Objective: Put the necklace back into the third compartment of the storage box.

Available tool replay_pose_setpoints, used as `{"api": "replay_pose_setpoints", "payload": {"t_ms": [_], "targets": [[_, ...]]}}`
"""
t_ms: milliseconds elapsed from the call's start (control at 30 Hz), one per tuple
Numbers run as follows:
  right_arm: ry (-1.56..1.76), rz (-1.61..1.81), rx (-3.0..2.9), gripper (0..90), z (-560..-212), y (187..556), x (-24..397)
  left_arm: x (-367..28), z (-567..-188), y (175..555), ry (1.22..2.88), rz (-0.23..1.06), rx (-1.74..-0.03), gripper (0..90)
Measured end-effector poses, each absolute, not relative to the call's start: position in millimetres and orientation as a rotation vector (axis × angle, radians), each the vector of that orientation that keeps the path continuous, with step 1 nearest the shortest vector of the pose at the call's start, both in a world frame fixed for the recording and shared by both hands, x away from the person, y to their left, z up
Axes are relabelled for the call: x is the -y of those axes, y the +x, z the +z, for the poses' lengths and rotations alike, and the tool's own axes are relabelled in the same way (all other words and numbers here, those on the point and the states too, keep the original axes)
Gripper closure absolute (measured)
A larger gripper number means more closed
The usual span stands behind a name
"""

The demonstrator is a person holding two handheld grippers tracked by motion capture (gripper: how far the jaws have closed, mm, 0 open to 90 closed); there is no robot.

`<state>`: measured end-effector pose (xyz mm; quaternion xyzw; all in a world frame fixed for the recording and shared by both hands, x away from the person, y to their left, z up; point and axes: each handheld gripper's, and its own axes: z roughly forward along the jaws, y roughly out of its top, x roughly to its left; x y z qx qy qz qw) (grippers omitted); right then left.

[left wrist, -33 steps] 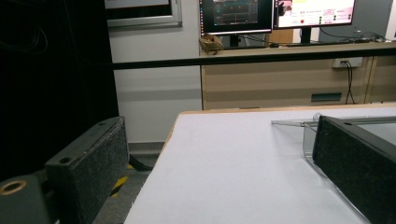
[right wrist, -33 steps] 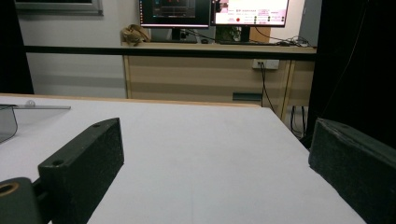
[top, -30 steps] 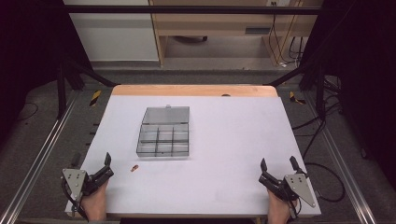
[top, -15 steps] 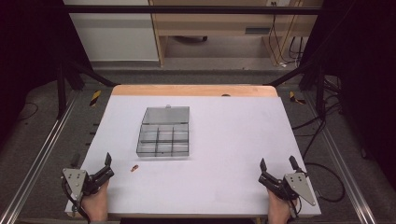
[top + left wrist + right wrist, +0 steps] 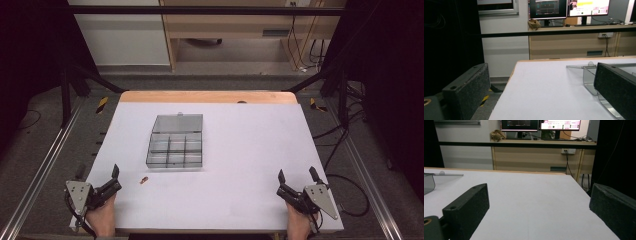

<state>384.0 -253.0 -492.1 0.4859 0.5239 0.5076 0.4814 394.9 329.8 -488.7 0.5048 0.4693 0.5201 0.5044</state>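
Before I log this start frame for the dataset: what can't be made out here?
- Small brown item on the table, high view: too small to identify.
- Clear compartment box: contents unreadable in the high view; in the left gripper view the gripper's own jaw hides most of it.
- Monitor text: blurred.

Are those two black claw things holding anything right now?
No. The left gripper and right gripper both sit open, nothing between their jaws.

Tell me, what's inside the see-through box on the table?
The clear box lies open, lid flat behind it. Its small compartments look empty, though anything tiny would be too small to tell. A small brown piece lies outside, nearer the left gripper.
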Motion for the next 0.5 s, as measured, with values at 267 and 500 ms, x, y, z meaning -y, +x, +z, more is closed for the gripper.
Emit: {"api": "replay_pose_setpoints", "payload": {"t_ms": [267, 500], "targets": [[1.183, 1.239, -1.288, 3.2, -491.9, 384.6, 253.1, -341.0, -463.7, 389.0, 1.314, 1.117, -1.037, 3.2], [1.177, 1.248, -1.288, 3.2, -492.2, 383.9, 253.4, -349.0, -436.0, 397.0, 1.48, 0.915, -0.953, 10.4]]}}
